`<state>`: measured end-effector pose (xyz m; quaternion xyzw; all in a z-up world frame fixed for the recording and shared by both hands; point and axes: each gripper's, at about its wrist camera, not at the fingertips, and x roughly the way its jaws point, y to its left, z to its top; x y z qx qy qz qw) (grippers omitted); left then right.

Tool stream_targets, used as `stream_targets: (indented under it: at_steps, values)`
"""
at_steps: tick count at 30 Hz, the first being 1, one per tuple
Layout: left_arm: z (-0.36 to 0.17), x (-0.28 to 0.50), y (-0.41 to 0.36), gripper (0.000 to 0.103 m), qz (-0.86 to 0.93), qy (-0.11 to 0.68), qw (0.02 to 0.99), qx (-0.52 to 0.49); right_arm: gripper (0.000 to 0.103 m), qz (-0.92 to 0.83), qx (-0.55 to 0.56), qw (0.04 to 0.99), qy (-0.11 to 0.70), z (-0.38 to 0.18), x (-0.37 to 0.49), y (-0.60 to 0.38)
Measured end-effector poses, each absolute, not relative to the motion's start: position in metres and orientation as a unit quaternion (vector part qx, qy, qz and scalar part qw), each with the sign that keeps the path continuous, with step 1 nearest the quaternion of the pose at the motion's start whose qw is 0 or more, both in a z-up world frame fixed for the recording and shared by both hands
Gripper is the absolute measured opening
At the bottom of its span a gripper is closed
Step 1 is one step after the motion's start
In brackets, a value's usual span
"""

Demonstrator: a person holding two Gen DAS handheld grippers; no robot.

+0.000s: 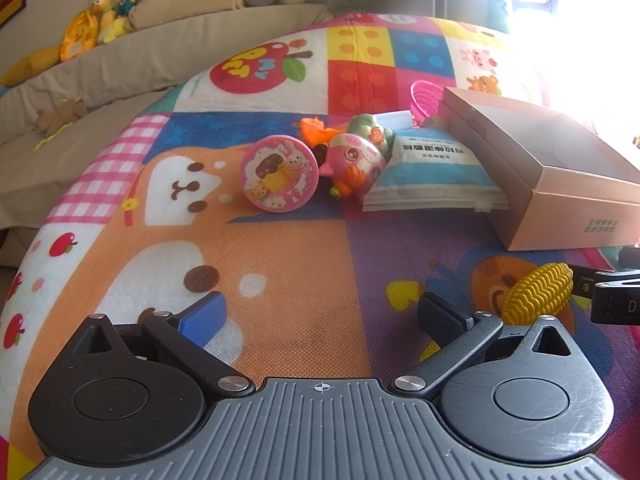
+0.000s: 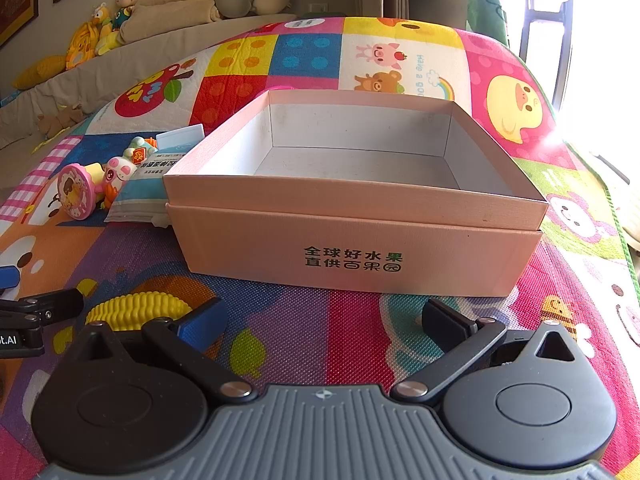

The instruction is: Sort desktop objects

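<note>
An open pink cardboard box [image 2: 360, 236] stands on the colourful play mat; it also shows in the left wrist view [image 1: 560, 184]. Left of it lie a blue-and-white packet [image 1: 432, 172], a pink pig toy [image 1: 356, 160], a round pink tin [image 1: 279, 173], an orange toy [image 1: 316, 128] and a green toy [image 1: 366, 124]. A yellow corn toy [image 1: 536, 292] lies between the grippers and shows in the right wrist view [image 2: 136, 312]. My left gripper [image 1: 320, 316] is open and empty over the mat. My right gripper [image 2: 324, 320] is open and empty, just before the box.
A pink basket [image 1: 426, 98] sits behind the box. A beige sofa [image 1: 120, 64] with plush toys [image 1: 100, 20] and cushions runs along the back left. A bright window [image 2: 580, 40] is at the right. The mat's edge [image 2: 624, 248] falls off on the right.
</note>
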<state>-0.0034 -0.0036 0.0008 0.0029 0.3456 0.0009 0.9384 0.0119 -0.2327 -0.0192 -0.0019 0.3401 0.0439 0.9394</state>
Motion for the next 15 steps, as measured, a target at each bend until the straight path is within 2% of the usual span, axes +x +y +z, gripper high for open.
stream_targets:
  at_steps: [11, 15]
  values:
    - [0.006, 0.001, 0.008, 0.103, -0.046, 0.381, 0.923, 0.022, 0.103, 0.034, -0.006, 0.926, 0.377, -0.014, 0.000, -0.230]
    - [0.013, 0.006, 0.019, 0.103, -0.061, 0.382, 0.922, -0.007, 0.103, 0.034, -0.007, 0.925, 0.379, -0.013, 0.001, -0.230]
